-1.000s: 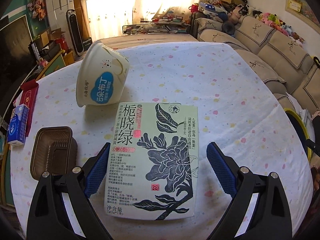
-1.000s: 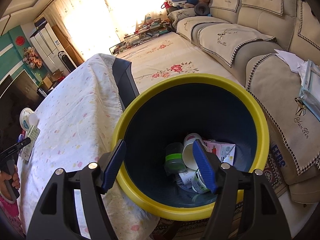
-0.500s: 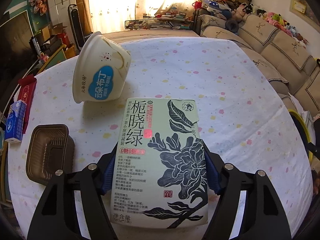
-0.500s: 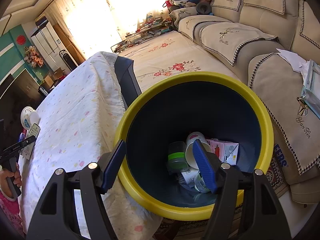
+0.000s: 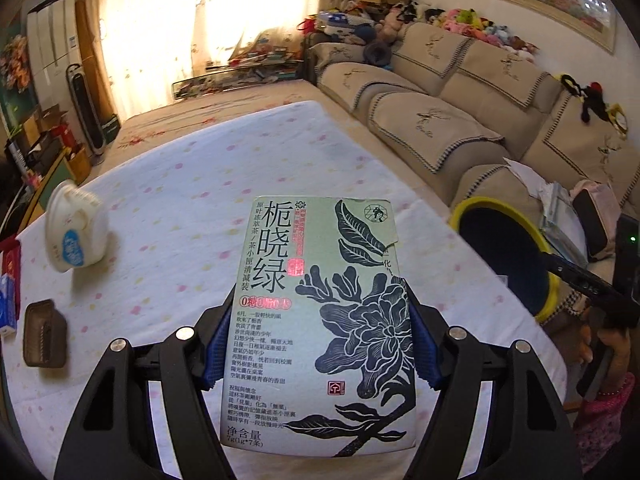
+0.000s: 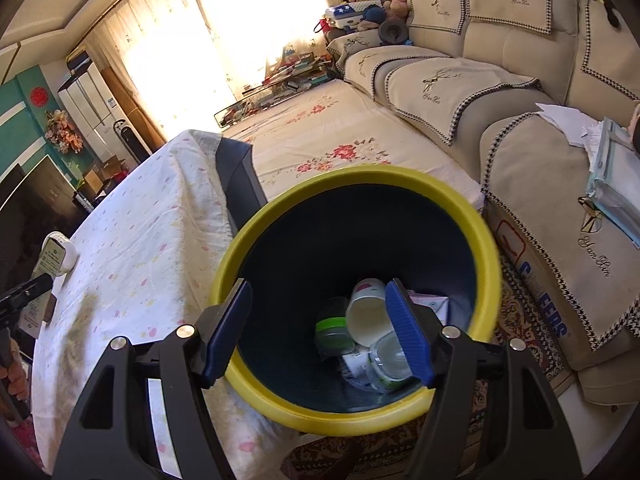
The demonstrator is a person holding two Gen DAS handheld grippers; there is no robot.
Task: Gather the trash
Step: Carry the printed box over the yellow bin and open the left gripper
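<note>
Left wrist view: the left tongs [image 5: 316, 344] squeeze the green tea box [image 5: 320, 320] by its long sides, lifted above the table [image 5: 180, 208]. The box points straight ahead. The yellow bin [image 5: 504, 256] sits off to the right, past the table edge, so the box must swing right. The right tongs [image 6: 316, 332] hang wide and empty over the bin.

Black tongs [image 5: 316, 344], blue ribbed pads (silver screws)

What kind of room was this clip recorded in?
Most likely a home living room: a beige sectional sofa topped with plush toys, curtained windows, and a cloth-covered table.
</note>
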